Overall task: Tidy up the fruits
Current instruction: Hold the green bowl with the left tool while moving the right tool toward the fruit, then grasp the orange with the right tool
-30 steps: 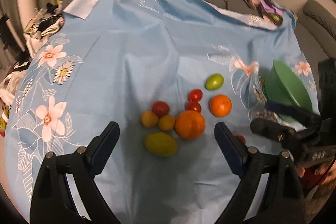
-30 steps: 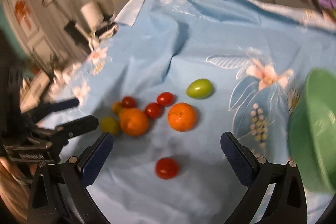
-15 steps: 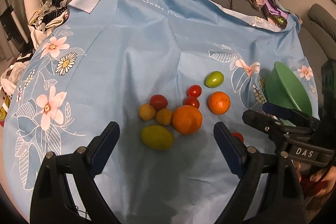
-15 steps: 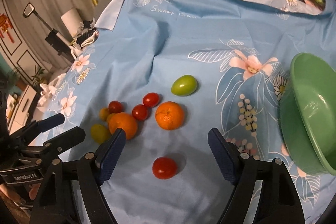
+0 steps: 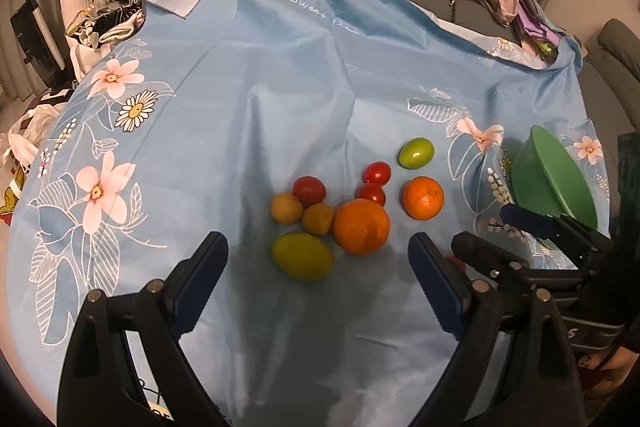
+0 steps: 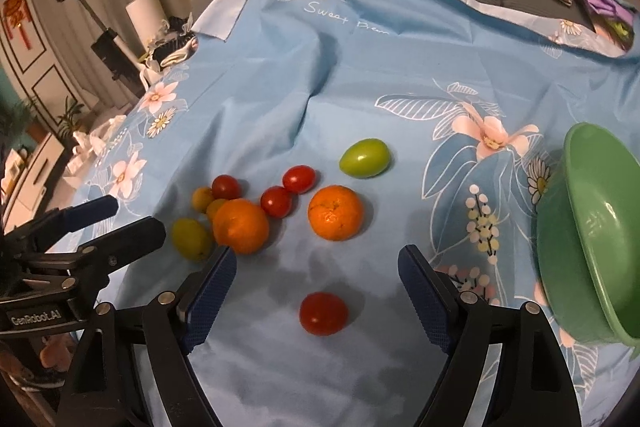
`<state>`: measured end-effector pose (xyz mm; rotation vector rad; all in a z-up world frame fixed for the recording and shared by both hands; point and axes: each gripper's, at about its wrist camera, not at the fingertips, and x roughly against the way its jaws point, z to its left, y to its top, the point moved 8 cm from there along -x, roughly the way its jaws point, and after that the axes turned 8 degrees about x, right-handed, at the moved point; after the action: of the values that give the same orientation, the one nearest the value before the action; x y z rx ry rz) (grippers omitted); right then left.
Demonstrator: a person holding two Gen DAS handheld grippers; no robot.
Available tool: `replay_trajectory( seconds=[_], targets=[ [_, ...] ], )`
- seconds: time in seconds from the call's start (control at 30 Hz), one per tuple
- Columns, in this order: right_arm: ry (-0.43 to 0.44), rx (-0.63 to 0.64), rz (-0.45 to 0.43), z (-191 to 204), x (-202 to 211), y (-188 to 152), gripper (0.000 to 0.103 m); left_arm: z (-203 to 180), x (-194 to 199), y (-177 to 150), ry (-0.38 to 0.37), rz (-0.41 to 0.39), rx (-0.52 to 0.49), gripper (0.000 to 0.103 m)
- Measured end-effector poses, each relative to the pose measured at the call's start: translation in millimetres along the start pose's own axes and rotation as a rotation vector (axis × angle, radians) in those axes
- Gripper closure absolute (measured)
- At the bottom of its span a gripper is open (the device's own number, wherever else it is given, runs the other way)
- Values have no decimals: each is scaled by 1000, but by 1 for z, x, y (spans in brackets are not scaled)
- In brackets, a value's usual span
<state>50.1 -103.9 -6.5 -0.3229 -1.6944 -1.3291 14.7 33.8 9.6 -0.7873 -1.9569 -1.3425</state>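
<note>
My right claw (image 6: 318, 297) hangs with its blue pads spread wide and nothing between them; a lone red tomato (image 6: 323, 313) lies on the blue floral cloth (image 6: 360, 75) between the fingertips. The green bowl (image 6: 592, 251) sits tilted to its right. My left claw (image 5: 316, 277) is likewise spread and bare, with the yellow-green fruit (image 5: 303, 256) and large orange (image 5: 361, 225) just ahead.

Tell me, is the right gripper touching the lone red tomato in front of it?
Apart. In the right wrist view, the right gripper is open, and the lone red tomato sits on the blue cloth between the fingers with bare cloth on either side.
</note>
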Motion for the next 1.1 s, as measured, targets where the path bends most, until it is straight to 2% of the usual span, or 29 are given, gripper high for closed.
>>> replay_trajectory(
  seconds=[0.1, 0.3, 0.43, 0.57, 0.67, 0.97, 1.1],
  targets=[
    [-41, 22, -13, 0, 3, 1, 19, 0, 1, 1, 3, -4, 3, 11],
    [69, -65, -37, 0, 7, 5, 19, 3, 0, 3, 1, -4, 25, 11],
    [30, -82, -6, -4, 3, 3, 20, -1, -2, 3, -1, -7, 17, 12],
    [50, -124, -23, -10, 7, 9, 22, -11, -3, 2, -29, -6, 2, 12],
    [15, -104, -20, -13, 8, 10, 22, -15, -3, 2, -34, -13, -12, 12],
    [-6, -94, 7, -20, 7, 14, 22, -10, -5, 8, -29, 1, 29, 16],
    [-15, -102, -5, -29, 17, 32, 22, -18, -1, 18, -51, -1, 48, 21]
  ],
)
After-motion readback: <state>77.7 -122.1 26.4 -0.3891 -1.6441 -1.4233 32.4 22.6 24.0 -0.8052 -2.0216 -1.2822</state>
